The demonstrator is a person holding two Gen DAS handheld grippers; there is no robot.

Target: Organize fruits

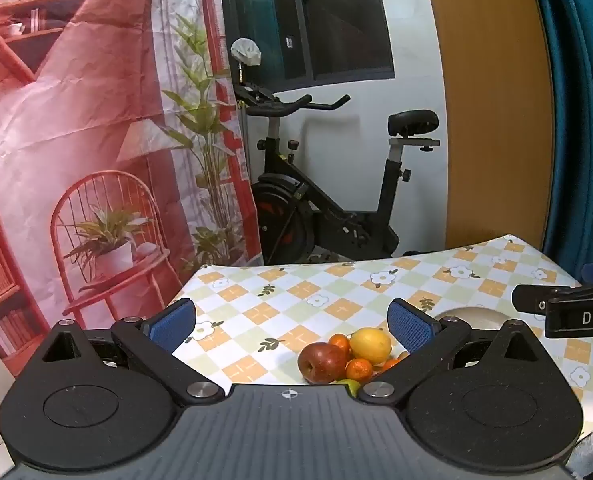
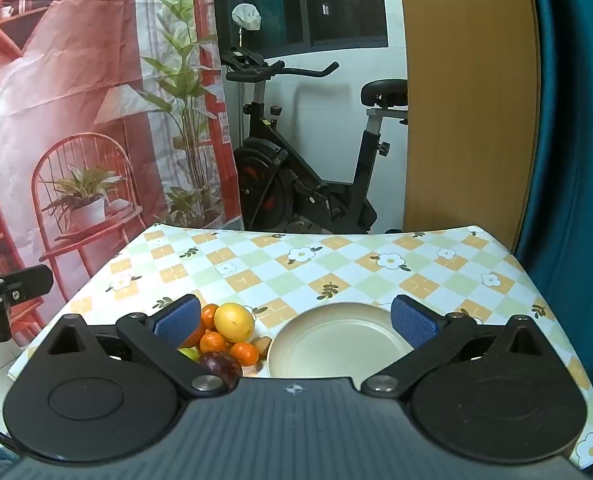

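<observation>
On the table (image 2: pixel 336 264) lie one lemon (image 2: pixel 234 322), one red apple (image 1: pixel 322 362), one dark purple fruit (image 2: pixel 221 364), one small brownish fruit (image 2: pixel 262 346), one partly hidden green fruit (image 2: pixel 189 354), at least three small oranges (image 2: pixel 212 342), and one plate (image 2: pixel 338 346).

The far half of the surface (image 2: pixel 336 256) is lying bare, offering free passage across its full width. The fruit pile (image 2: pixel 228 336) is occupying the near left, touching or just beside the plate (image 2: pixel 336 344) on its right. The plate is standing empty. The left hand-held gripper (image 2: pixel 0 304) is hovering beyond the left edge, jaws wide.
</observation>
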